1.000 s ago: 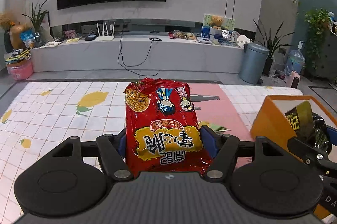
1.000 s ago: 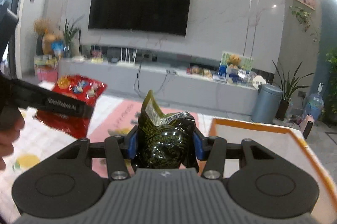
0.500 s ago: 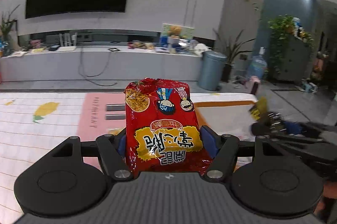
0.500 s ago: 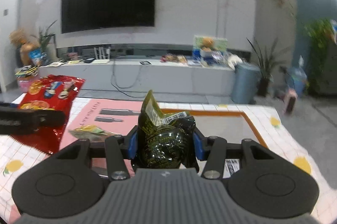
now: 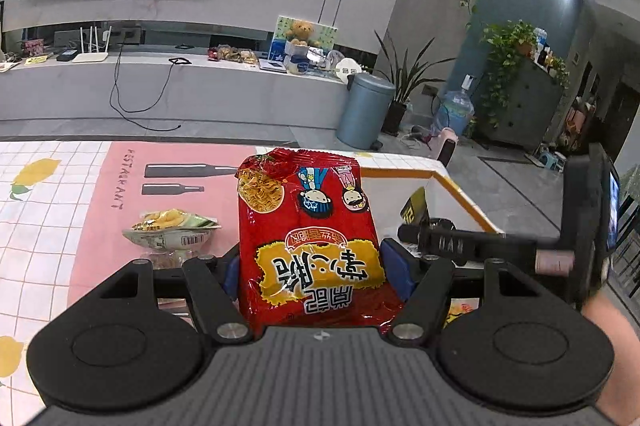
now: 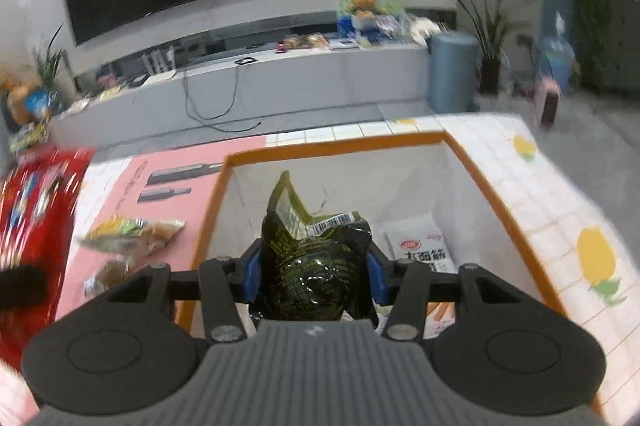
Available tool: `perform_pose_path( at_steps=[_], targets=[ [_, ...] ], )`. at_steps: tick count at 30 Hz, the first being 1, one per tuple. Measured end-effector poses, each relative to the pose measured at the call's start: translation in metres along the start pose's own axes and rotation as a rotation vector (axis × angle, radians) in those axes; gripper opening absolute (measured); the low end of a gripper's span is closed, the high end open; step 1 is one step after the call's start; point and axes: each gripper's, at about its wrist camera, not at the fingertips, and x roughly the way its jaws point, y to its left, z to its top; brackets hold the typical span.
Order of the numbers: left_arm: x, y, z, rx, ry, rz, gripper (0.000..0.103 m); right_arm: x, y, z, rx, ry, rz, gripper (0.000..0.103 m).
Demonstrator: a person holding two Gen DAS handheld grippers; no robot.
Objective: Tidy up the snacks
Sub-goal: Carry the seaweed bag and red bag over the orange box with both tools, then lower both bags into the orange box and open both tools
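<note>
Right tongs: clenched on the dark green packet; a second ago level with the box rim, now tipped down over the box interior.
Dark green packet: upright between the blue pads, barcode flap on top, held above the box floor, not yet released.
Left tongs: clenched on the red noodle bag, same grip as a second ago; swung rightward toward the box.
Red noodle bag: held up off the worktop, print upside down, near the box's left edge.
Box: orange-rimmed, white inside; a white packet already lying on the floor at right, more wrappers partly hidden beneath the tongs.
Loose snacks: one yellow-green bag lying on the pink mat, left of the box, untouched; another small wrapper near it, too blurred to name.
Meaning for the task: green packet probably next into the box, a simple opening of the tongs likely enough; red bag likely second.
Risk: two tongs close together over one box, possible bump.
</note>
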Motion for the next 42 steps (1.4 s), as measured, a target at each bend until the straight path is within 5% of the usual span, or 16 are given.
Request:
perform_pose_path(
  at_steps=[5, 20, 22, 24, 35, 42],
  targets=[
    [-0.001, 0.001, -0.008, -0.003, 0.016, 0.012, 0.078, 0.017, 0.003, 0.014, 0.015, 0.009, -0.074, 0.050],
    [0.005, -0.003, -0.014, 0.023, 0.044, 0.035, 0.078, 0.054, -0.005, 0.028, 0.105, 0.010, -0.039, 0.053],
    [0.006, -0.003, -0.014, 0.019, 0.055, 0.036, 0.078, 0.057, -0.009, 0.027, 0.147, 0.030, -0.025, 0.058],
    [0.006, -0.003, -0.014, 0.005, 0.068, 0.019, 0.078, 0.058, -0.010, 0.027, 0.172, 0.041, -0.014, 0.084],
    [-0.004, -0.015, -0.017, 0.027, 0.076, 0.011, 0.078, -0.018, -0.023, 0.029, 0.314, -0.078, 0.090, 0.092],
    [-0.024, -0.031, -0.017, 0.022, 0.071, 0.016, 0.078, -0.068, -0.029, 0.007, 0.206, -0.112, 0.053, 0.092]
  ],
)
